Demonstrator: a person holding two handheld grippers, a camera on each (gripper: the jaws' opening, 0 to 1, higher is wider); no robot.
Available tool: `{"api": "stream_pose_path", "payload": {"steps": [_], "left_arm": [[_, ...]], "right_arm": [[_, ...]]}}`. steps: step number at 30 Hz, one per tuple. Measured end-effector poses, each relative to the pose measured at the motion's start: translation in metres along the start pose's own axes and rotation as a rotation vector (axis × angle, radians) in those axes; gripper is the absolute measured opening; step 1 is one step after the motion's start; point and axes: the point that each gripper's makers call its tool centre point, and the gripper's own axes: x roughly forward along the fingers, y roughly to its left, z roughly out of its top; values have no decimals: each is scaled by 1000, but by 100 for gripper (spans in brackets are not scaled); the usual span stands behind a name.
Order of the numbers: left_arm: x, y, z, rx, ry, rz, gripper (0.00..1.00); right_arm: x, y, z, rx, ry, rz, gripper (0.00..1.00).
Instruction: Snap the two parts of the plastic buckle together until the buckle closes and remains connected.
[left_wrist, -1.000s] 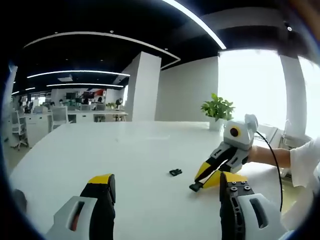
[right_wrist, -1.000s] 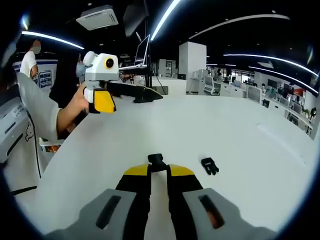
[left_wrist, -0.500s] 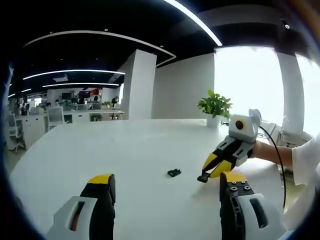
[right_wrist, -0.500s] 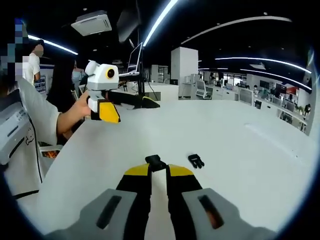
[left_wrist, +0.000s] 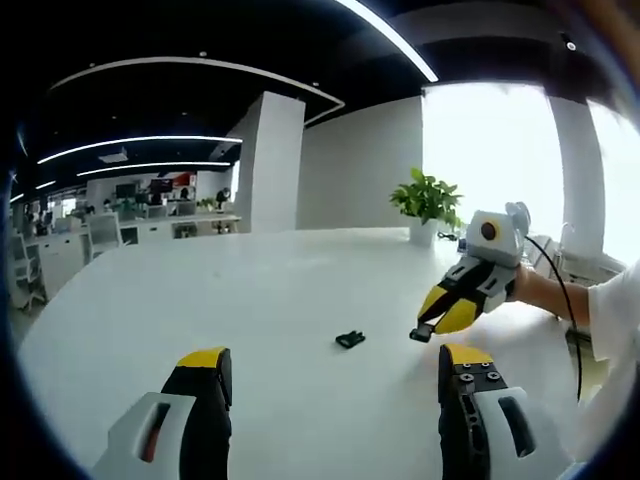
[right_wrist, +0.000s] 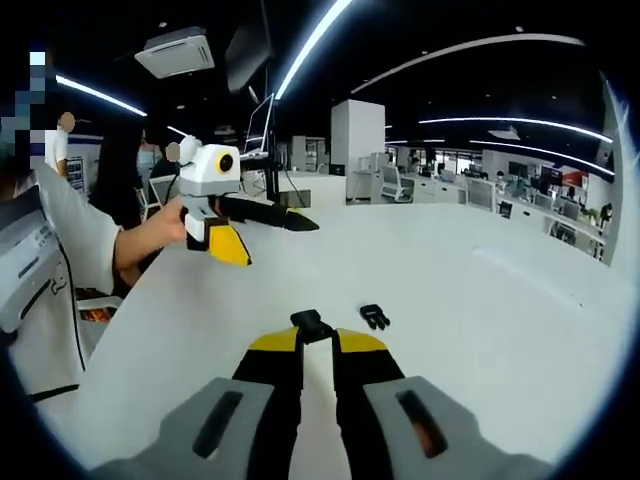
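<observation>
Two buckle halves, one (left_wrist: 350, 339) on table (left_wrist: 250, 300), one (right_wrist: 312, 324) pinched by right gripper (right_wrist: 317, 345), left gripper (left_wrist: 330, 372) fingers spread

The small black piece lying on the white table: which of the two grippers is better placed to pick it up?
Probably the left gripper. Its jaws are open and empty, with the loose buckle part on the table ahead of them. The right gripper is shut on the other buckle part.

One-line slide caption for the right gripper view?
Right hand-held gripper shut on one buckle part; second buckle part lies loose on the white table.
</observation>
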Motion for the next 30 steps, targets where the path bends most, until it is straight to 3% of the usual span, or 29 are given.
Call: {"api": "stream_pose_path", "payload": {"steps": [10,17,30], "left_arm": [[13,1,2,30,-7,-30,85],[18,-13,4,104,-23,-109,85],[27,-16,0,164,17,-139,85]], "right_arm": [[-14,-5,-7,20,-1,-45,10],[-23,-5,-10,24,2,-58,10],[-36,-7,-10,43,-21,-81,10]]}}
